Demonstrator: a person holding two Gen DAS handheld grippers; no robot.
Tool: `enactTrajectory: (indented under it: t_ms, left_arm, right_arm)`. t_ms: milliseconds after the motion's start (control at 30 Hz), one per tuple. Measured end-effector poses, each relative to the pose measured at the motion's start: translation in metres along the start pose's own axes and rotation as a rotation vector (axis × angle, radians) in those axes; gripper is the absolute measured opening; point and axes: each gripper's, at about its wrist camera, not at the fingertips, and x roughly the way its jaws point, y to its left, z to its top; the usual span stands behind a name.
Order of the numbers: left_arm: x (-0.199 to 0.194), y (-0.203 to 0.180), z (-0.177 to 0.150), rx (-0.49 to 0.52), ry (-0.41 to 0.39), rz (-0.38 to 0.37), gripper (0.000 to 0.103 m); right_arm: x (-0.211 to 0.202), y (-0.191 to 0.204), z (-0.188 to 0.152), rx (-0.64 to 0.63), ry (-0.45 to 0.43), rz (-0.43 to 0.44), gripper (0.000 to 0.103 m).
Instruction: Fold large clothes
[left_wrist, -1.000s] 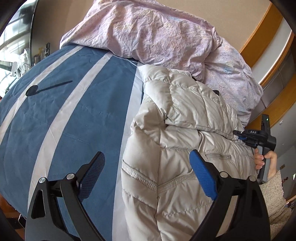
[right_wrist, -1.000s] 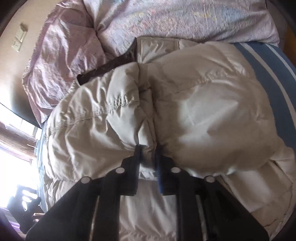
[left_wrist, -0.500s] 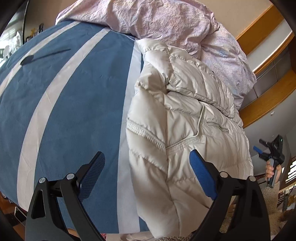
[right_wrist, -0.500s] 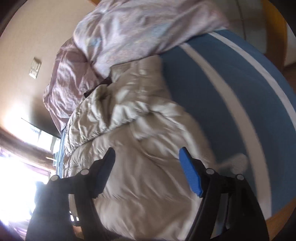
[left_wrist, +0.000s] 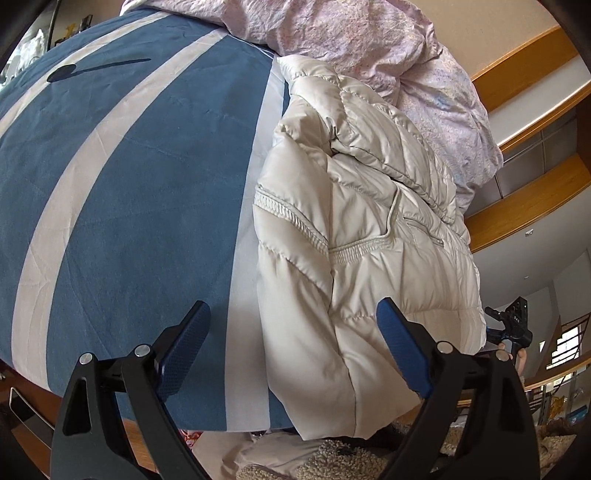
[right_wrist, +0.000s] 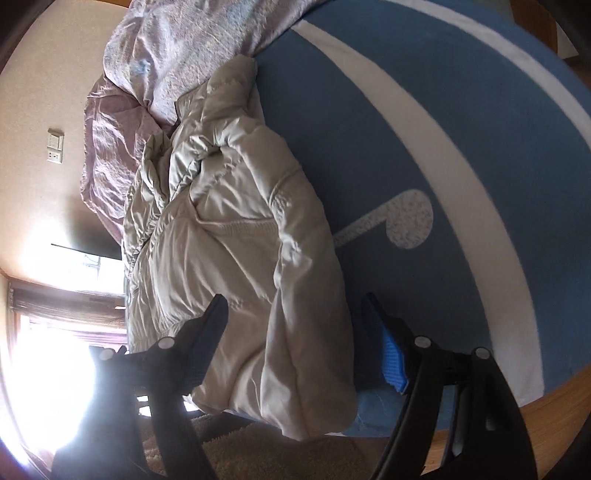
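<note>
A cream puffer jacket (left_wrist: 362, 236) lies folded lengthwise on the blue bed cover with white stripes (left_wrist: 122, 177), its lower end hanging over the near bed edge. My left gripper (left_wrist: 291, 332) is open and empty, held back above the jacket's near end. My right gripper (right_wrist: 295, 317) is open and empty, hovering over the jacket (right_wrist: 236, 236) at the bed's edge. The right gripper also shows in the left wrist view (left_wrist: 511, 328), beyond the jacket's right side.
A crumpled pink duvet (left_wrist: 369, 40) lies at the head of the bed against the jacket's far end. A shaggy beige rug (left_wrist: 332, 458) lies on the floor below the bed edge. A wooden bed frame (right_wrist: 546, 410) runs along the near side.
My right gripper let go of the jacket, opened and pulled back from it. My left gripper also drew back toward the bed's near edge, still open.
</note>
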Motion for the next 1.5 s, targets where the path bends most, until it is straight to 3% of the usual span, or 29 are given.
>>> enactTrajectory:
  t_ms: [100,233,633,1000,1067,1133,1200,1233,1300,1500]
  left_arm:
    - [0.003,-0.001,-0.001,-0.017,0.018,-0.042,0.089]
    - [0.007,-0.008,-0.003,-0.002,0.030,-0.036,0.088]
    - [0.020,-0.021,-0.020,-0.030,0.094,-0.186,0.082]
    - [0.022,-0.022,-0.028,-0.073,0.068,-0.176,0.063]
    - [0.023,-0.023,-0.029,-0.073,0.063,-0.167,0.059]
    - [0.024,-0.022,-0.030,-0.080,0.060,-0.142,0.046]
    - [0.025,-0.019,-0.030,-0.100,0.051,-0.143,0.028]
    - [0.023,-0.017,-0.030,-0.112,0.042,-0.153,0.024]
    - [0.019,-0.014,-0.027,-0.135,0.017,-0.173,0.016]
    - [-0.006,-0.025,-0.019,-0.102,-0.085,-0.191,0.012]
  right_arm:
    - [0.005,0.004,-0.003,-0.024,0.015,0.014,0.075]
    - [0.009,0.009,-0.009,-0.046,0.036,0.041,0.075]
    - [0.017,0.026,-0.020,-0.103,0.082,0.085,0.069]
    - [0.019,0.038,-0.036,-0.156,0.111,0.025,0.062]
    - [0.021,0.039,-0.038,-0.148,0.108,0.014,0.056]
    - [0.023,0.035,-0.036,-0.119,0.102,0.016,0.033]
    - [0.020,0.033,-0.037,-0.108,0.079,0.035,0.022]
    - [0.018,0.035,-0.038,-0.107,0.064,0.038,0.019]
    - [0.012,0.040,-0.039,-0.119,0.025,0.037,0.017]
    - [-0.013,0.056,-0.038,-0.151,-0.099,0.079,0.014]
